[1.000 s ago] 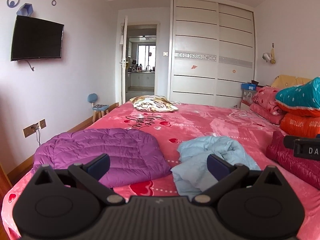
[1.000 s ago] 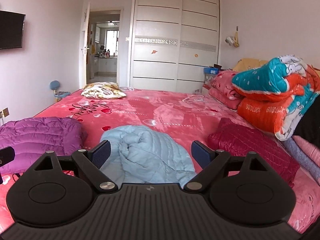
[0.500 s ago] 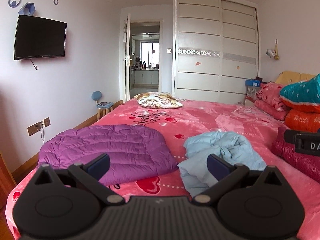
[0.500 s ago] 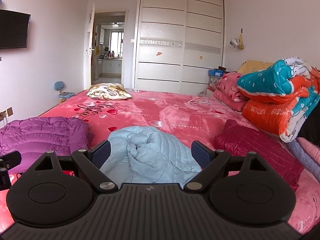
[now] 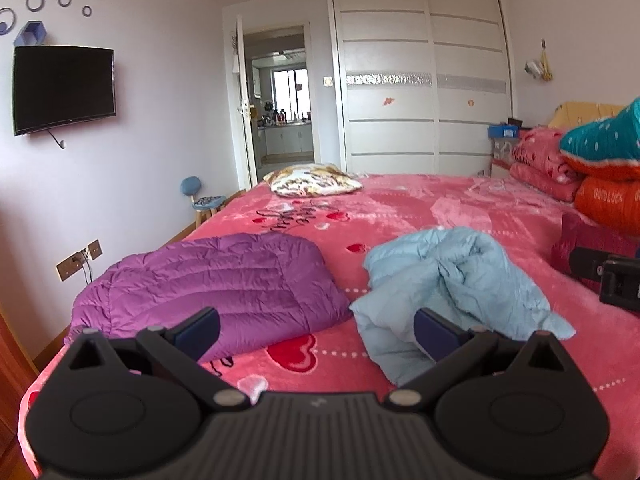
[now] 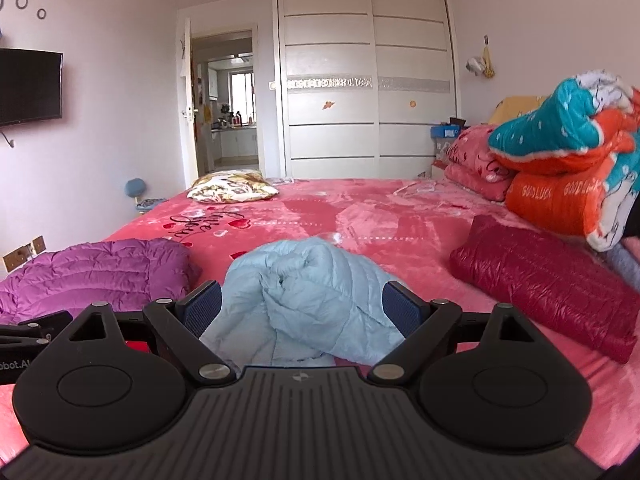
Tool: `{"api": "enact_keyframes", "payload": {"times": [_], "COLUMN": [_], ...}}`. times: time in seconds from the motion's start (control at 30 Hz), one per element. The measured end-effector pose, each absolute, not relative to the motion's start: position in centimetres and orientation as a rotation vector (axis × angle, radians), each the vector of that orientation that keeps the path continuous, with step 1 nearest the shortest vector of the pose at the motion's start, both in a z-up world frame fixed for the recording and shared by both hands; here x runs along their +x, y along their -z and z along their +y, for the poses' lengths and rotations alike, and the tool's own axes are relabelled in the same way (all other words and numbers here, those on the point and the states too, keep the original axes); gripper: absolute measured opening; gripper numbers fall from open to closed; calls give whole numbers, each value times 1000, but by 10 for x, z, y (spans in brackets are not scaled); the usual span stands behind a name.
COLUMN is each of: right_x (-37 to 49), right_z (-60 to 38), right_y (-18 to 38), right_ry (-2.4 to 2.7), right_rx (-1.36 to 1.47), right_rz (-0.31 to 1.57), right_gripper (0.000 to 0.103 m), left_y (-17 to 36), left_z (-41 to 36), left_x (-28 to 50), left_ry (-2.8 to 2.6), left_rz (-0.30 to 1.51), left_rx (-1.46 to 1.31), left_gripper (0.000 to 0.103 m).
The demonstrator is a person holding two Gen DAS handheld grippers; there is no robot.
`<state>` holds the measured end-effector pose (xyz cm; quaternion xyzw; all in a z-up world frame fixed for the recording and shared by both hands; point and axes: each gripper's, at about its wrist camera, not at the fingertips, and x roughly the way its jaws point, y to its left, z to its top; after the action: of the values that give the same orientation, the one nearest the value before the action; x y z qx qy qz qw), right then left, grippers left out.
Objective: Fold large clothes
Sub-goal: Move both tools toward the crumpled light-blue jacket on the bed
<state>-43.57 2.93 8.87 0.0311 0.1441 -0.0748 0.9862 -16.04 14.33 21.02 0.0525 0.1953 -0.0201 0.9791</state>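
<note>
Black jaws of the left gripper (image 5: 316, 330) and right gripper (image 6: 301, 309) were held wide apart and empty. Ahead, the crumpled blue jacket (image 6: 308, 292) was seen on the bed (image 6: 360, 216); opposite edges should be gripped and spread flat first.

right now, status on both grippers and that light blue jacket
Left gripper open, empty. Right gripper open, empty, lined up on the light blue jacket, crumpled, unfolded on the bed. Purple jacket and red jacket flank it, neither touching it.
</note>
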Motion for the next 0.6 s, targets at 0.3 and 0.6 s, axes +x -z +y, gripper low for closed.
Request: {"api": "enact_keyframes", "payload": {"times": [0.3, 0.6], "right_x": [-423, -412], "right_z": [18, 11], "right_y": [-68, -54], "right_ry": [171, 187], "right_rx": [94, 78], "right_rz": [335, 392], "right_gripper": [103, 103], "left_y": [-188, -171], "left_z": [123, 102], "left_x": [-146, -137], "left_ry": [49, 56], "left_rz": [458, 502], "left_rx": [143, 177], "left_gripper": [102, 102]}}
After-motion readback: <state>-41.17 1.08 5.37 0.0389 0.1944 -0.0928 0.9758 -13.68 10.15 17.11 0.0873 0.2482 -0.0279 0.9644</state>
